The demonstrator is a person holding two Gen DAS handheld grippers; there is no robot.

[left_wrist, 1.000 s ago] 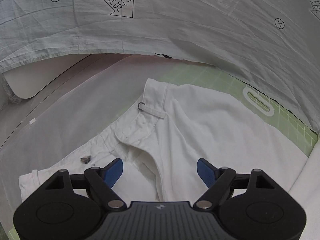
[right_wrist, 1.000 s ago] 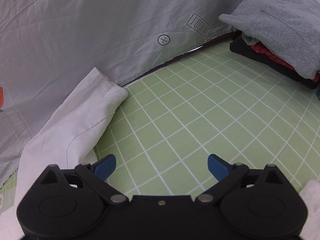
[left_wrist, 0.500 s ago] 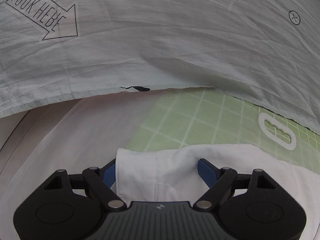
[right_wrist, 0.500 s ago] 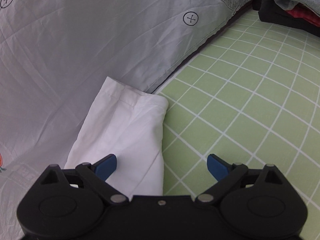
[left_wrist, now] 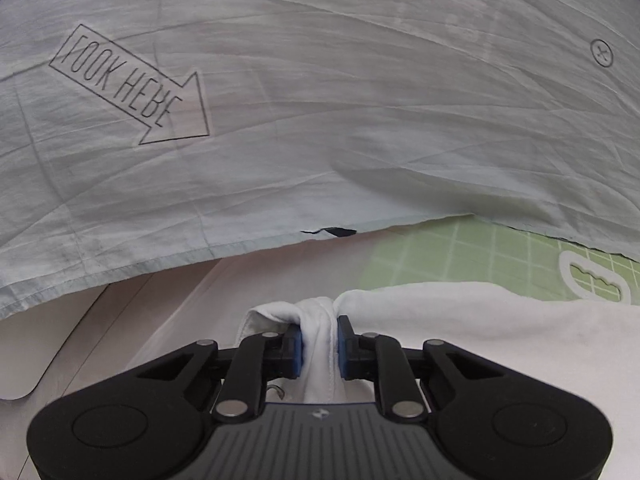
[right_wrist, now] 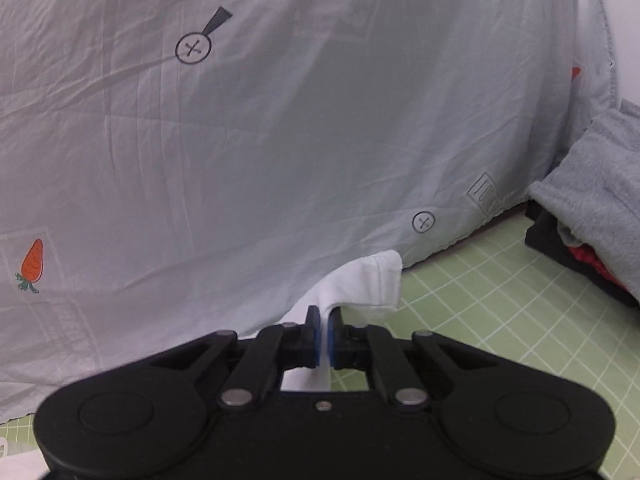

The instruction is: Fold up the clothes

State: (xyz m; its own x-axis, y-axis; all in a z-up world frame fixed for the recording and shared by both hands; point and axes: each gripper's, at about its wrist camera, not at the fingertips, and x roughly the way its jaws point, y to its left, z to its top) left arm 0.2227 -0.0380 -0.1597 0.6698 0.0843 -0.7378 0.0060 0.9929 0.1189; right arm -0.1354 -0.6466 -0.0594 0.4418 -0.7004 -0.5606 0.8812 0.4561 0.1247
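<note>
White trousers [left_wrist: 460, 320] lie on a green grid mat [left_wrist: 460, 252]. My left gripper [left_wrist: 319, 346] is shut on a bunched fold of their waistband at the near edge of the left wrist view. In the right wrist view my right gripper [right_wrist: 324, 338] is shut on the hem end of a white trouser leg [right_wrist: 368, 280], which sticks up just past the fingers. The rest of the trousers is hidden behind both gripper bodies.
A pale grey printed sheet [left_wrist: 320, 120] hangs as a backdrop close behind both grippers and also shows in the right wrist view [right_wrist: 280, 140]. A stack of folded clothes, grey on top [right_wrist: 600, 200], sits at the right on the green mat [right_wrist: 500, 320].
Both grippers moved forward over the trousers and closed: the left onto the waistband, the right onto the leg hem. Both were open one second ago.
</note>
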